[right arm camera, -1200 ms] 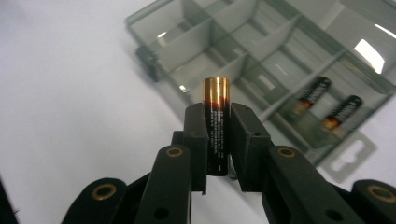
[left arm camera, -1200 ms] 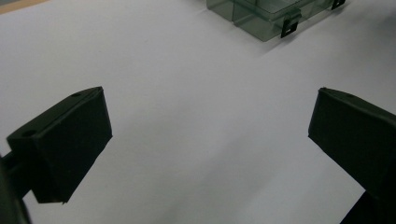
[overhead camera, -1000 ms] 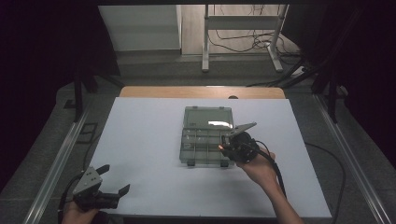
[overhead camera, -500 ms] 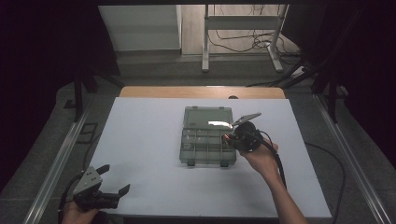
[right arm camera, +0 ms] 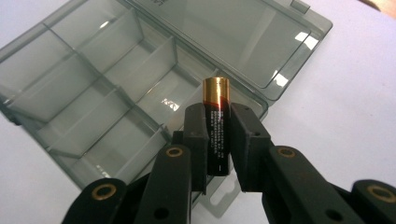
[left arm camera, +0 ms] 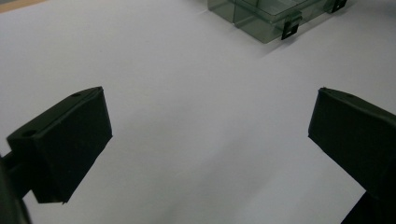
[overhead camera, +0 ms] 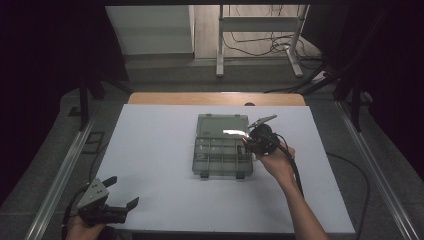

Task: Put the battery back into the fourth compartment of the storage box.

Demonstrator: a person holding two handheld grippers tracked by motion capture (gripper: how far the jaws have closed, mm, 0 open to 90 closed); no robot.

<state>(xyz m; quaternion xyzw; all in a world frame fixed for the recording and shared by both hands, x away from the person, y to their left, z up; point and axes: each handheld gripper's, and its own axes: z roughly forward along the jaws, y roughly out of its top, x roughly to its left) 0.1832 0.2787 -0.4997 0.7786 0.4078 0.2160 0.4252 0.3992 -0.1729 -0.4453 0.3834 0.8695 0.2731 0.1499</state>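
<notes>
Over open grey box (right arm camera: 116, 93): R gripper (right arm camera: 218, 135) jaws clamp black-gold battery (right arm camera: 216, 126); L gripper (left arm camera: 210, 140) jaws apart.

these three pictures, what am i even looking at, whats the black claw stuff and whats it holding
No machine here: a person at a table holds a hand-operated grasping tool in each hand. The high view looks down from above; the other two come from small cameras riding on each tool, looking along its black jaws.

On the white table lies a smoky clear plastic organizer box, lid open, its compartments looking empty.

The right tool is at the box's right edge, jaws shut on a battery, black with a gold end, held upright over the box's edge.

The left tool sits at the table's near left corner, jaws wide open, holding nothing; in its own view you see bare table and a corner of the box.
</notes>
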